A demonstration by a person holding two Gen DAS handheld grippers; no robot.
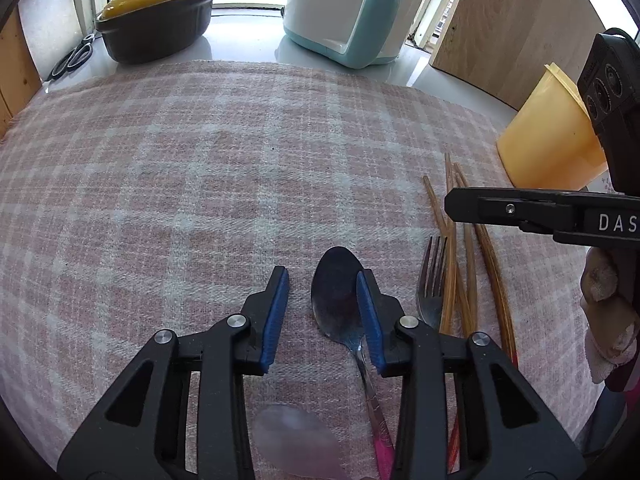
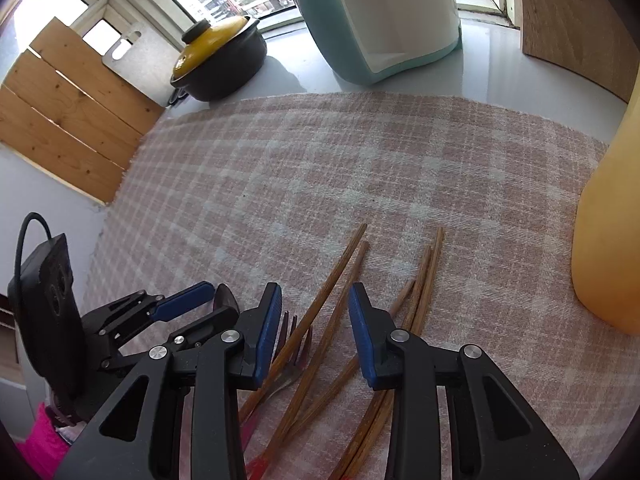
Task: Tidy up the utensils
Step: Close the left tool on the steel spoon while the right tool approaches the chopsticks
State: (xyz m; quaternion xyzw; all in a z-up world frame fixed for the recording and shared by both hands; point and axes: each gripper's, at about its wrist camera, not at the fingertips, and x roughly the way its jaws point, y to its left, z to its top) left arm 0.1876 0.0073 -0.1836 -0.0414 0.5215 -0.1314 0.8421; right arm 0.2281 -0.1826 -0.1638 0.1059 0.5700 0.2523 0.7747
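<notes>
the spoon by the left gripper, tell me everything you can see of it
The spoon is metal, shiny but dull-spotted, with an oval bowl and a thin stem that runs into a pink handle end near the bottom of the left wrist view. It lies flat on the pink checked cloth, bowl pointing away from the camera, just left of the fork. The left gripper stands open over it, its right-hand blue finger overlapping the bowl's edge; whether that finger touches it cannot be told.

Both hand-held grippers point(image 1: 322, 284) point(image 2: 314, 300) angled down, agape
</notes>
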